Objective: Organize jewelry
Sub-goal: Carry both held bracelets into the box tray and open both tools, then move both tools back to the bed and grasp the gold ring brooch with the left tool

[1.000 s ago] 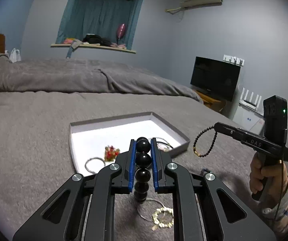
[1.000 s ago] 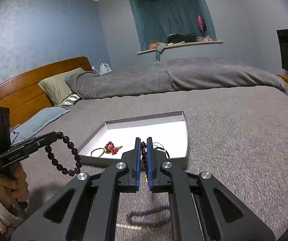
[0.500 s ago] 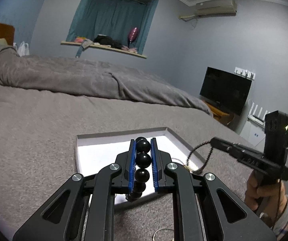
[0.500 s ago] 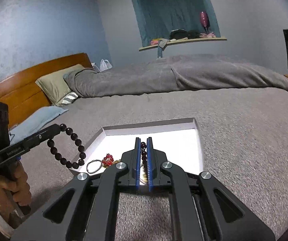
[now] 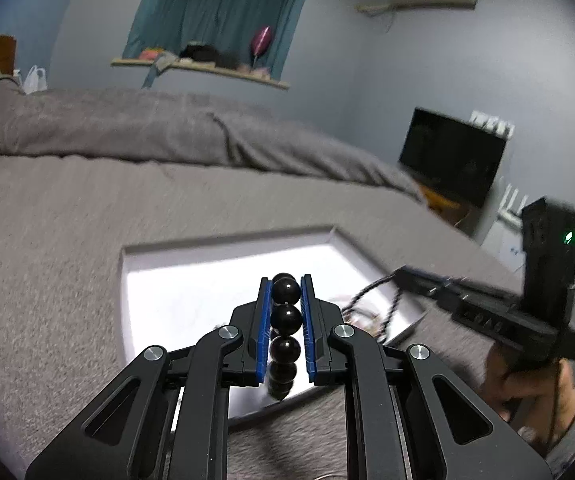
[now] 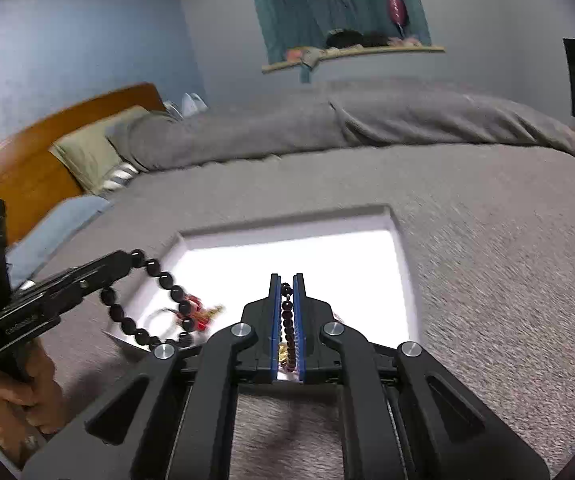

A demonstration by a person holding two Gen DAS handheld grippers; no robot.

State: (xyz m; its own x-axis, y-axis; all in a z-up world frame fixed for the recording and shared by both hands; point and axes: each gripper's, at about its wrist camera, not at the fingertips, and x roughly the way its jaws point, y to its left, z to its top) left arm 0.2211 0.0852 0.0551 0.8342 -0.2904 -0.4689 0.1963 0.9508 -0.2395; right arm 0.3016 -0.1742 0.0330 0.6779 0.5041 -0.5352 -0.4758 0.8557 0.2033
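My left gripper [image 5: 286,280] is shut on a bracelet of large black beads [image 5: 285,318], held just above the near edge of the shallow white box [image 5: 223,244]. In the right wrist view this bracelet [image 6: 143,304] hangs as a loop from the left gripper [image 6: 129,260] over the box's left corner. My right gripper [image 6: 286,280] is shut on a thin string of small dark beads [image 6: 288,328] over the box [image 6: 401,248]. It also shows in the left wrist view [image 5: 401,274], its dark string [image 5: 383,300] dangling into the box.
The box lies on a grey bed cover [image 5: 47,240]. Inside it are a red bead cluster [image 6: 201,316] and a thin ring bangle [image 6: 163,320]. A folded grey duvet [image 6: 327,128] lies behind, a wooden headboard [image 6: 47,152] to the left, a TV [image 5: 451,160] to the right.
Both grippers have moved forward and over the box, each still holding its bead string. The loose jewellery on the bed cover has passed out of view beneath them.
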